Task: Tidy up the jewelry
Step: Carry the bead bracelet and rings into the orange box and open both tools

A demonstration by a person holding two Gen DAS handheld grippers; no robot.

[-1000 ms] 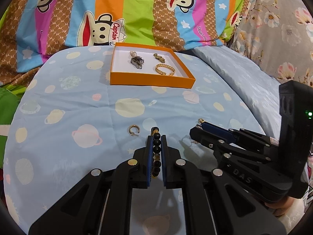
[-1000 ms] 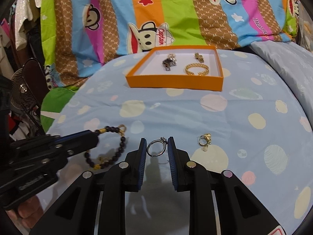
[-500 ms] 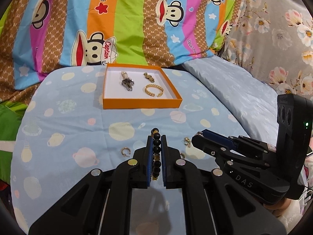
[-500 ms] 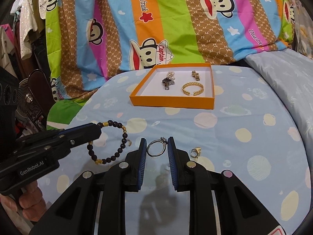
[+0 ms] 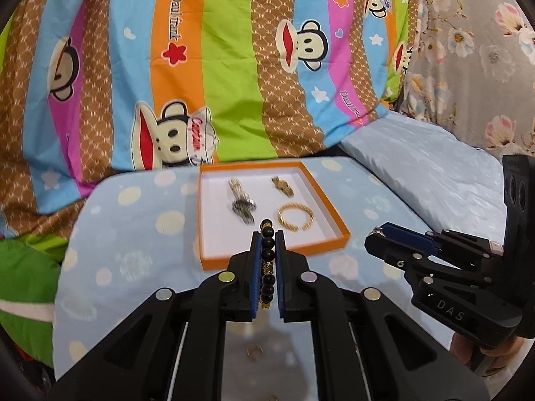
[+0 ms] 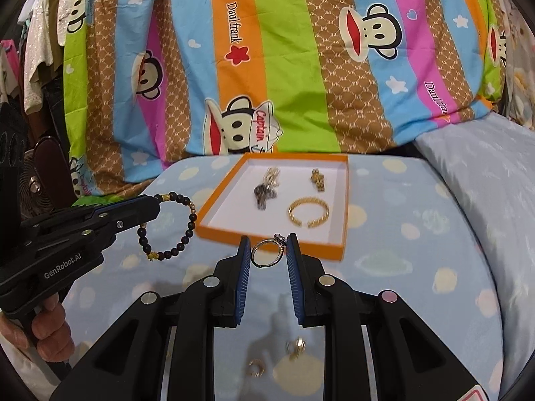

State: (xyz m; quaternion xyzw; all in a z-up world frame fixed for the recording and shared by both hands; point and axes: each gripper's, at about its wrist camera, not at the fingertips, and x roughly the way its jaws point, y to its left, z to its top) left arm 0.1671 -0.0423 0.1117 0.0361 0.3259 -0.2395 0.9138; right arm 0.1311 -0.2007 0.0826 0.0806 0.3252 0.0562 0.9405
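My left gripper (image 5: 267, 244) is shut on a black bead bracelet (image 5: 268, 260) and holds it in the air just before the orange tray (image 5: 274, 253). In the right wrist view the bracelet (image 6: 187, 224) hangs from the left gripper (image 6: 152, 205). My right gripper (image 6: 267, 249) is shut on a silver ring (image 6: 266, 250), lifted near the tray's front edge (image 6: 301, 247). The tray holds a gold bangle (image 6: 308, 212), a dark silver piece (image 6: 264, 193) and a small gold piece (image 6: 317, 178).
Two small gold earrings (image 6: 255, 367) (image 6: 296, 346) lie on the light blue spotted cloth (image 6: 418, 267) below my right gripper. A striped monkey-print quilt (image 6: 267, 67) rises behind the tray. A pale blue pillow (image 5: 434, 173) lies at the right.
Both grippers have lifted off the cloth and moved forward toward the tray, carrying the bracelet and the ring. The loose earrings now lie beneath the grippers.
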